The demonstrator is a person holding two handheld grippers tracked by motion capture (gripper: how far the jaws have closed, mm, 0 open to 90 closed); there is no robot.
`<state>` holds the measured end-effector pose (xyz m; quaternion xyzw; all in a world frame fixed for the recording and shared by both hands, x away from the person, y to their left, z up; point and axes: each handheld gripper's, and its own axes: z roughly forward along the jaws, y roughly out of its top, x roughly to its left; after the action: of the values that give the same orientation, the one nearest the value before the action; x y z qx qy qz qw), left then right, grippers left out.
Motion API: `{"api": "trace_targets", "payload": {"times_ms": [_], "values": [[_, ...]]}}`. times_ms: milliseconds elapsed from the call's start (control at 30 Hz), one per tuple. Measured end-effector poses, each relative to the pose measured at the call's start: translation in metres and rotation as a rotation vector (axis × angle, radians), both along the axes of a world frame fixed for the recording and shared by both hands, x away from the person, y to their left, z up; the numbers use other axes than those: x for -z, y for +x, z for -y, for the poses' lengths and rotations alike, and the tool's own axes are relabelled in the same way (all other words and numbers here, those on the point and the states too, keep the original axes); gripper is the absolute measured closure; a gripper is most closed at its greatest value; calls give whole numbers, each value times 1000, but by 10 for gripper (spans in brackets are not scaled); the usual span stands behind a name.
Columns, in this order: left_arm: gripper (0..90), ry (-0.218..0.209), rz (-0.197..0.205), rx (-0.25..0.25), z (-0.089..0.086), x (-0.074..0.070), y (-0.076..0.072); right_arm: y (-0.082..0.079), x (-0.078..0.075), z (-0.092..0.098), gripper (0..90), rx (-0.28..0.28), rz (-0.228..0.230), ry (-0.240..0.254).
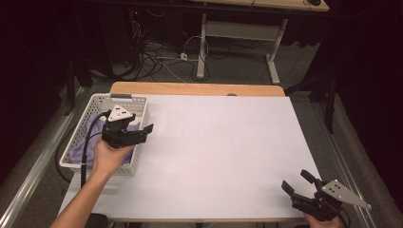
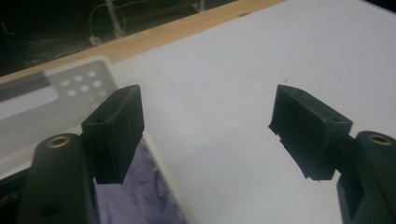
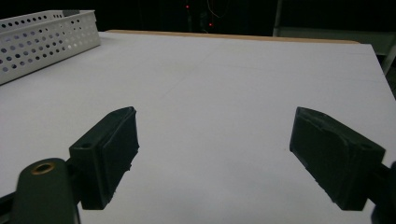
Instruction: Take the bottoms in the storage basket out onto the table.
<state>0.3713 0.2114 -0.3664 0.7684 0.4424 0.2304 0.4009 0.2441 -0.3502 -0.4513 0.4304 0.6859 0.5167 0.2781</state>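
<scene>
High view: fixed above the near edge of the table (image 1: pixel 223 156), facing forward and down; takes in the whole top, the basket (image 1: pixel 95 102) at its left and the floor beyond.
Left gripper view: rides the left gripper (image 1: pixel 145 133), close over the basket's (image 2: pixel 74 86) right wall, looking across the table (image 2: pixel 261 70) toward its far wooden edge.
Right gripper view: rides the right gripper (image 1: pixel 298 182) at the near right corner, low and close to the table (image 3: pixel 219 93), facing the far edge, the basket (image 3: pixel 42 39) at upper left.
Shared: all three show the basket and the white top beside it.
</scene>
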Motion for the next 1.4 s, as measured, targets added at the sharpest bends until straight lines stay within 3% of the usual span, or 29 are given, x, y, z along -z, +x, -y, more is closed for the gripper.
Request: {"api": "trace_targets", "payload": {"times_ms": [400, 700, 933, 1033, 1200, 1400], "values": [[174, 53, -93, -110, -38, -1, 9, 0, 0, 0, 162, 4, -4, 5], [151, 63, -164, -164, -60, 6, 20, 1, 0, 0, 162, -1, -3, 4], [125, 59, -259, -195, -75, 23, 32, 0, 0, 0, 162, -2, -4, 3], [125, 34, -341, -206, -80, 28, 38, 1, 0, 0, 162, -3, -8, 4], [124, 89, -393, -220, -79, 36, 45, 0, 0, -1, 162, -5, -2, -8], [123, 127, -462, -238, -76, 48, 57, 0, 0, -1, 162, -7, -4, -6]]}}
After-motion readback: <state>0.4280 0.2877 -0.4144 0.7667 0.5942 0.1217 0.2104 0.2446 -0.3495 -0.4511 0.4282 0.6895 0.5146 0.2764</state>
